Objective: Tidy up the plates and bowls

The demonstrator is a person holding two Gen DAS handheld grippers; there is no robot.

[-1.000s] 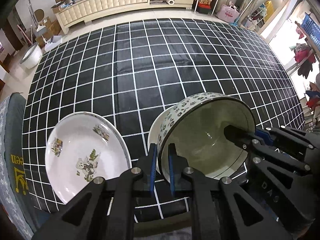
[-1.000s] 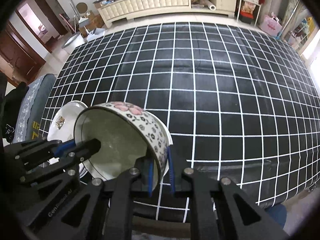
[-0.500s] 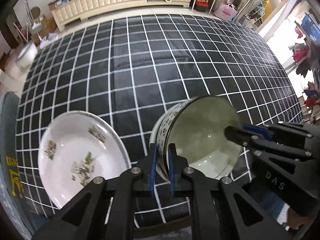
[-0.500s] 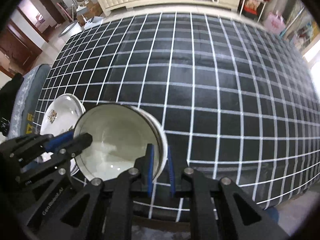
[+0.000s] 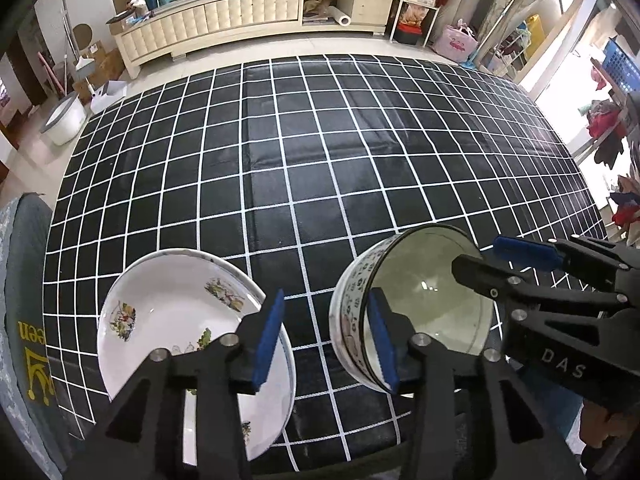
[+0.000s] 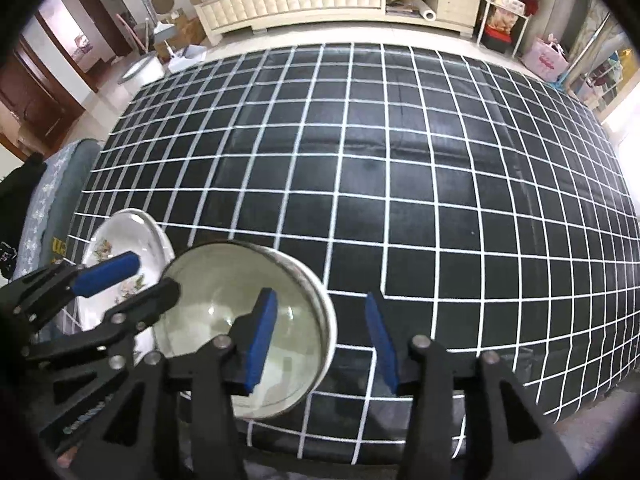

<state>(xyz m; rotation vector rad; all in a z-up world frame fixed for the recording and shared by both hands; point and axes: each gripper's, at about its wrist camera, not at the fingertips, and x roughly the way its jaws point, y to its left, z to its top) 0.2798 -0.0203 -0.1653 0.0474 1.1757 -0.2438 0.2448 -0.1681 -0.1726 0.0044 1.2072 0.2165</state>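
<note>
Black cloth ruled with a white grid (image 5: 360, 184) covers the table under both hand-held grippers, its near edge just below their fingers.

Nearest in the left wrist view, the left gripper (image 5: 326, 340) is released, its blue pads spread wide apart. The patterned bowl (image 5: 412, 312) stands on the cloth just ahead and to the right of it; the right-hand pad sits inside the bowl's rim and the left-hand pad hangs outside, neither visibly pressing the wall. Whether a second bowl is nested under the patterned one cannot be told. To the left of that gripper, partly under its left finger, lies the white plate (image 5: 172, 320) with small printed figures, flat on the cloth and apart from the bowl.

From the right wrist view, the right gripper (image 6: 320, 340) is also spread open. Its left-hand pad hangs inside the bowl (image 6: 224, 320), while its right-hand pad is outside, over the cloth (image 6: 400, 160); the bowl's rim runs between them with a gap on both sides. The left gripper (image 6: 132, 276) enters from the left there, straddling the bowl's opposite rim, with the plate (image 6: 120, 236) just beyond it.

Farther ahead of both grippers the cloth is bare to its far edge. Past that, a long cream cabinet (image 5: 224, 24) stands against the wall with clutter on top.
</note>
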